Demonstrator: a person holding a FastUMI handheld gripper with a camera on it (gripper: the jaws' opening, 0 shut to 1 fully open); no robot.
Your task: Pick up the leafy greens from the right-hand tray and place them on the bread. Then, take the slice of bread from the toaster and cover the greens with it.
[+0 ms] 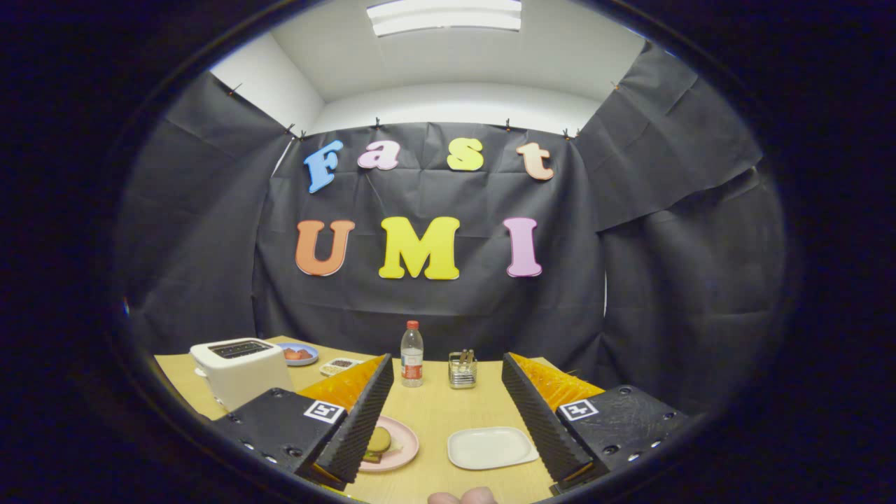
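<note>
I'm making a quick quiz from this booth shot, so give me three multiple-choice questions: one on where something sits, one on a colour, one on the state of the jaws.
1. Where does the water bottle stand?
A. beyond the jaws, beside the metal holder
B. on top of the toaster
C. on the pink plate

2. What colour is the plate holding the bread?
A. blue
B. pink
C. black

3. How do the jaws of the gripper stand?
A. shut on the bottle
B. shut on the white tray
C. open, holding nothing

Answers:
1 A, the bottle is on the table ahead of the jaws, just left of the holder.
2 B, the plate's rim shows pink by the left jaw.
3 C, a wide gap separates the jaws, with the white tray lying untouched between them.
</note>
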